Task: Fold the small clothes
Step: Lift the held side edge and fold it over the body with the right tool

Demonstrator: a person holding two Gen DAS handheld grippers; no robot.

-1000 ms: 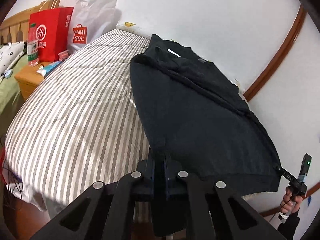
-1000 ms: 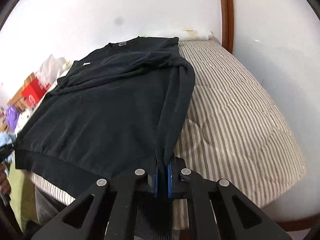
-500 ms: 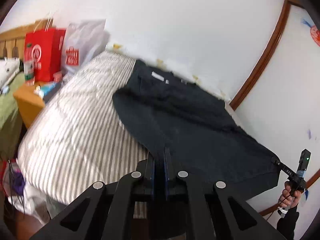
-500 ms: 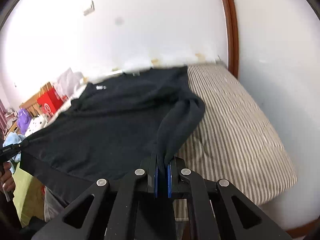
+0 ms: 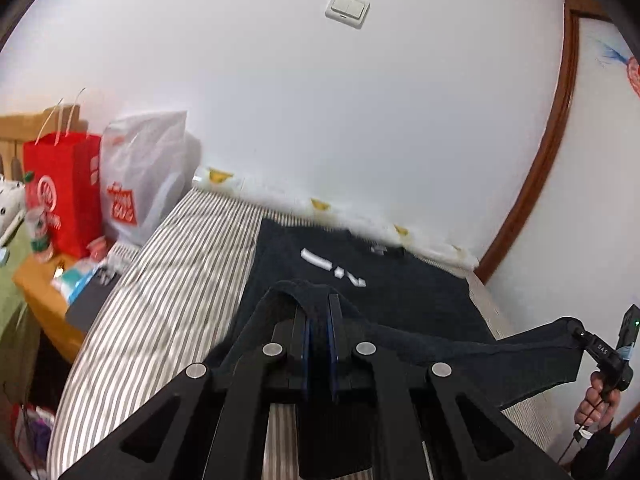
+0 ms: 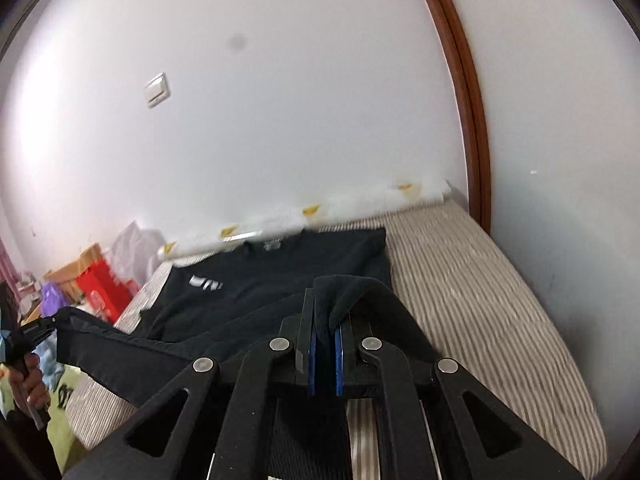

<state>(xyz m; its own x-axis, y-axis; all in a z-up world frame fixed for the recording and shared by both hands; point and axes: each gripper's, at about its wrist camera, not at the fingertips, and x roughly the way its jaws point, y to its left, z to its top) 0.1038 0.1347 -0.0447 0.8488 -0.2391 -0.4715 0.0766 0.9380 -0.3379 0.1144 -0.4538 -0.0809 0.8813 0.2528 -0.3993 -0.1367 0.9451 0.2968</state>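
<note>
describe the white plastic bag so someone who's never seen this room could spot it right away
Start at the striped bed along the white wall and go to its far left corner. The white plastic bag stands there beside a red paper bag; it is the crinkly pale one with a red-orange logo.

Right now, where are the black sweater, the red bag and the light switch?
black sweater (image 5: 400, 292), left wrist view, chest panel.
red bag (image 5: 64, 184), left wrist view, front face.
light switch (image 5: 347, 9), left wrist view, plate centre.
</note>
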